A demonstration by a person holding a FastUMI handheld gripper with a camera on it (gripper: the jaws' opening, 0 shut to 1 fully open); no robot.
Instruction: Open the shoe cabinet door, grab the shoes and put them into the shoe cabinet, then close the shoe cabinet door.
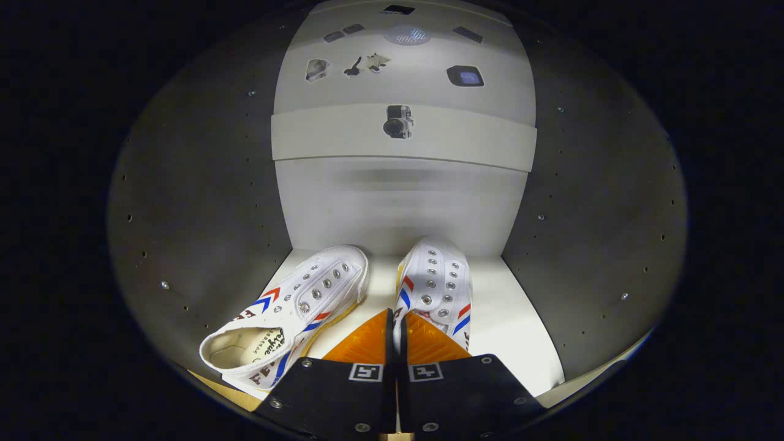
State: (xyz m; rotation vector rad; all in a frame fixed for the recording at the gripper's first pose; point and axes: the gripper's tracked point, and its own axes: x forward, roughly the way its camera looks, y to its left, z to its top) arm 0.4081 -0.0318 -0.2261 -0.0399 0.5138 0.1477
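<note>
The shoe cabinet [202, 202] stands open, its dark side walls rising to either side of the jaws and its pale floor stretching ahead of them. Both white shoes are already inside: the left shoe [294, 312] lies loose just ahead and to the left of the jaws, while the right shoe [436, 283] sits directly ahead, its heel edge pinched between the nearly closed jaws of the gripper [392, 334]. Judging from this, only letting go, withdrawing and closing the door remain.
</note>
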